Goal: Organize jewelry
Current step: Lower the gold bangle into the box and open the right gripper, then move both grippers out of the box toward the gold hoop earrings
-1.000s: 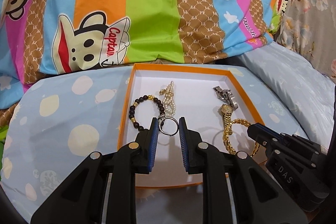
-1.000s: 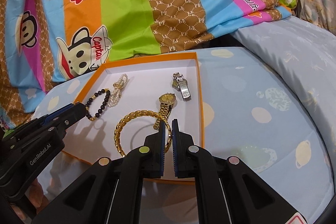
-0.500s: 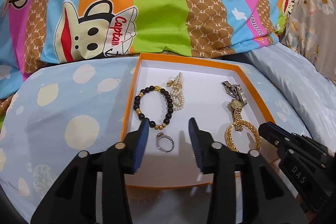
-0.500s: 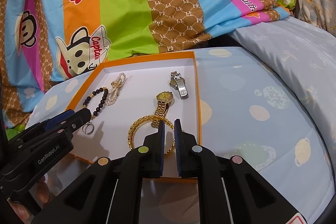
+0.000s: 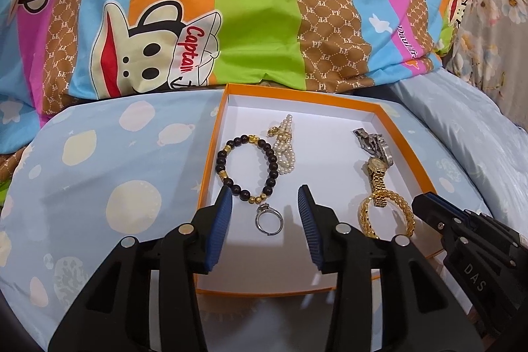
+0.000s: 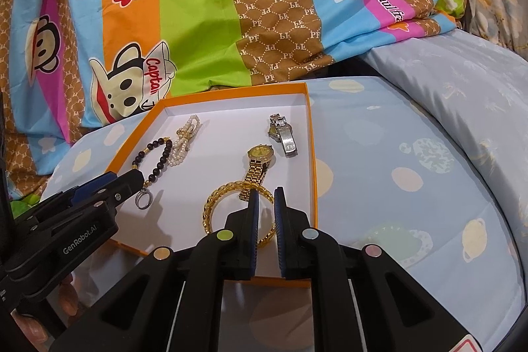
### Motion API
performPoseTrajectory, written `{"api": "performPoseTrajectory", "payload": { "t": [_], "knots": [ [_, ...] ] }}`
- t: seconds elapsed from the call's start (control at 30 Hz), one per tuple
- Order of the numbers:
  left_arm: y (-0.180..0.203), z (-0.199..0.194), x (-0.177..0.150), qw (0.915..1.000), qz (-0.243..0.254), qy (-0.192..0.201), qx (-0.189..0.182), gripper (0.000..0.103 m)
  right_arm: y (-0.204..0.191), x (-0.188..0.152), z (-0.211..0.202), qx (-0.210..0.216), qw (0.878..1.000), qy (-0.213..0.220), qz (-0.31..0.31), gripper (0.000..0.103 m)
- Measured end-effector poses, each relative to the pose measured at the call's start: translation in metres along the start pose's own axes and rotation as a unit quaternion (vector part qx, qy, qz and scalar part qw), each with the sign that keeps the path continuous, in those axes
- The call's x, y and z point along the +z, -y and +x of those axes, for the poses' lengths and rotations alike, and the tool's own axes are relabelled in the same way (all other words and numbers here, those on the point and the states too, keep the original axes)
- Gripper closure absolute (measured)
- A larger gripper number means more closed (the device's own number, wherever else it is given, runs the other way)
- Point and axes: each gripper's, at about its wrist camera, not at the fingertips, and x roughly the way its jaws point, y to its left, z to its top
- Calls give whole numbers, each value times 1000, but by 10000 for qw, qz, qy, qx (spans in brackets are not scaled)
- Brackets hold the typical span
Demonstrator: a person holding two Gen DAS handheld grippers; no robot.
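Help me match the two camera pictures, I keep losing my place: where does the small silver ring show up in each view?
Left wrist view: the silver ring lies on the white box floor at lower centre, between the open left tongs, untouched.
Right wrist view: the ring sits at lower left, just off the tip of the left tongs.
Shared landmark: the dark beaded bracelet, just beyond the ring in both.

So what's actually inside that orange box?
Inside the orange box: a dark bead bracelet, pearl strand, silver ring, silver watch, gold watch and gold chain bangle. The fingers hide part of the floor.
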Motion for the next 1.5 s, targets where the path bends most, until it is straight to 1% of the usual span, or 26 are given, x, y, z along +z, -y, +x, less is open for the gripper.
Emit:
{"api": "performPoseTrajectory", "payload": {
  "t": [0.57, 0.9, 1.03, 1.3, 1.37, 1.4, 1.5],
  "knots": [
    [1, -2, 0, 10000, 34, 50, 39, 63, -2, 0, 1, 9, 10000, -14, -31, 92],
    [1, -3, -6, 10000, 49, -63, 3, 63, -1, -5, 2, 47, 9998, -182, -16, 92],
    [3, -6, -11, 9998, 137, -117, 46, 63, -1, -9, -2, 3, 9997, -221, -70, 92],
    [8, -21, -23, 9992, 310, -123, 203, 63, 1, -18, -18, 1, 9997, -160, -186, 89],
    [9, -31, -24, 9991, 332, -26, 267, 63, 1, -21, -32, 66, 9998, -62, -169, 89],
    [8, -40, -26, 9992, 340, 37, 228, 63, 2, -24, -40, 106, 9998, -18, -167, 89],
    [5, -62, -34, 9994, 291, 115, 121, 58, 2, -40, -67, 253, 9995, 60, -201, 87]
  ]
}}
